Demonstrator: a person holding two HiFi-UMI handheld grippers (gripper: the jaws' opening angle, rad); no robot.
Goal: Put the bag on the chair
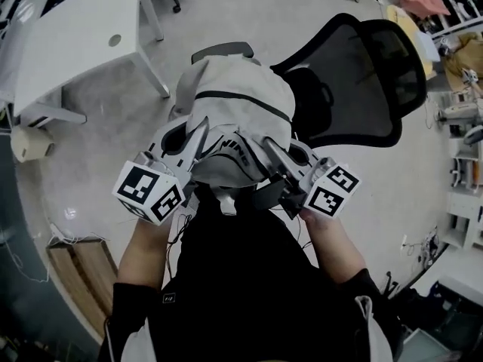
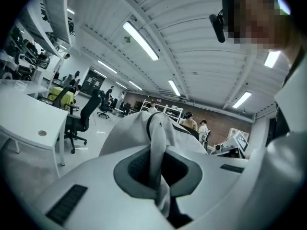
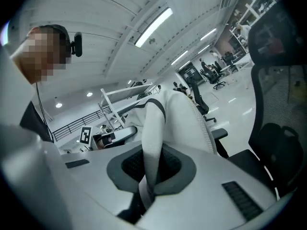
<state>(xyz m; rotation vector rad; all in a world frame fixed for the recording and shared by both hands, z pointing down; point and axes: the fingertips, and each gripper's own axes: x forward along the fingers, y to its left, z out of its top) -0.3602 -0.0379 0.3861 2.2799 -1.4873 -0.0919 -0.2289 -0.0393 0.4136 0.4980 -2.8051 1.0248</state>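
A light grey backpack [image 1: 238, 100] hangs in the air by its straps, just left of the black mesh office chair [image 1: 377, 66] and beside its seat [image 1: 309, 96]. My left gripper [image 1: 199, 140] is shut on the bag's left shoulder strap [image 2: 156, 147], which runs up between the jaws to the bag [image 2: 136, 128]. Shut on the other strap [image 3: 152, 143] is my right gripper [image 1: 273, 155], with the bag [image 3: 184, 116] above it and the chair [image 3: 280, 143] to the right. The bag's underside is hidden.
A white desk [image 1: 75, 36] stands at the back left, its leg near the bag. The chair's armrest [image 1: 223, 50] pokes out behind the bag. Shelves and clutter [image 1: 464, 164] line the right side. A wooden board [image 1: 79, 277] lies on the floor at lower left.
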